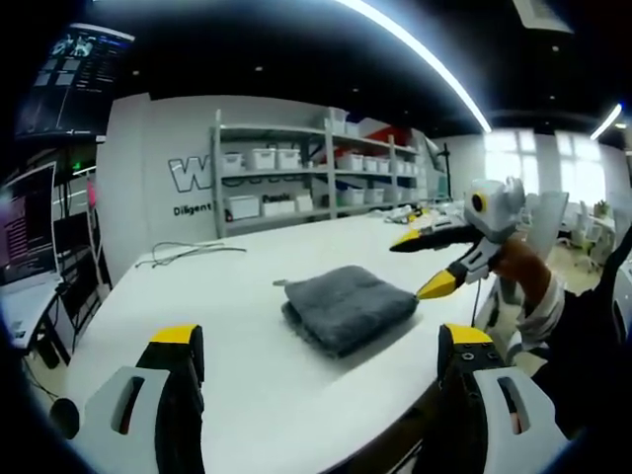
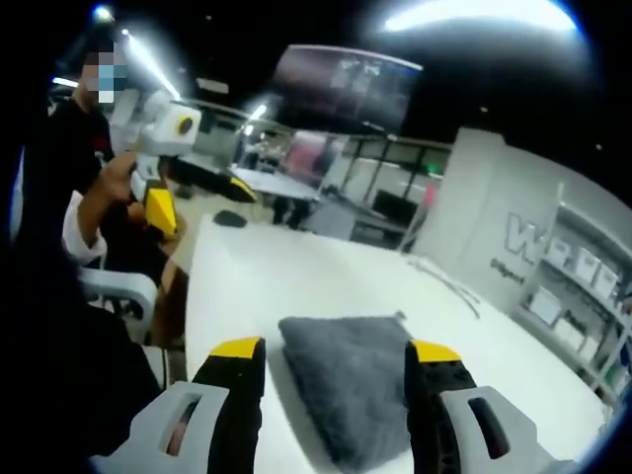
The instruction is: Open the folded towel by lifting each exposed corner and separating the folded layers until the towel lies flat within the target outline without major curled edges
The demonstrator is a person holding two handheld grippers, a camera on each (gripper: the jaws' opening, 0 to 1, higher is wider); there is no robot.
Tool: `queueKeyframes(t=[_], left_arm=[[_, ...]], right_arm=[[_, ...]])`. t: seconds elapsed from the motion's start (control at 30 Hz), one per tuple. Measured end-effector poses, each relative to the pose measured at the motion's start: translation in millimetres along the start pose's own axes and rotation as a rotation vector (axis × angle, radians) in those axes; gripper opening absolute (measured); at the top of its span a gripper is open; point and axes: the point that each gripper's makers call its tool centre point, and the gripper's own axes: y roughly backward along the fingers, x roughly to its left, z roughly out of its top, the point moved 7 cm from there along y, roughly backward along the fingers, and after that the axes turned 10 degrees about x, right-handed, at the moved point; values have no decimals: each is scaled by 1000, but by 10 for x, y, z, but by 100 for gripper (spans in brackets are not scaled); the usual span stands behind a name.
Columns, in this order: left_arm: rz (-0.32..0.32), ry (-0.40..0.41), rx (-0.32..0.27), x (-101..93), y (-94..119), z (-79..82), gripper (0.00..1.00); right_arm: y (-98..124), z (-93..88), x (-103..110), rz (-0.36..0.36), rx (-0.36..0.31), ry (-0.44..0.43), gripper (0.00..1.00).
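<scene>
A folded grey towel (image 1: 348, 306) lies on the white table (image 1: 197, 296), near its front edge. In the left gripper view my left gripper (image 1: 321, 341) is open, its yellow-tipped jaws wide apart, short of the towel and apart from it. My right gripper (image 1: 423, 264) comes in from the right, open, with its lower tip at the towel's right corner. In the right gripper view the towel (image 2: 346, 380) lies between and just beyond my open right gripper (image 2: 336, 351). The left gripper (image 2: 197, 197) is held up at the upper left, away from the towel and open.
Shelves with white bins (image 1: 296, 168) stand behind the table, and a thin cable (image 1: 188, 252) lies on its far left part. Monitors (image 1: 30, 232) stand at the left. A person in dark clothes with a white chair (image 2: 118, 291) is at the table's edge.
</scene>
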Motion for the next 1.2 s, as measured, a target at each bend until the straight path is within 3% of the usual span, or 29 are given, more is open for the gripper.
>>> queueKeyframes(t=[1.2], left_arm=[[2,12,21,17,-37,-29,99]], right_arm=[[-236,-102,91,35,36,132,40]])
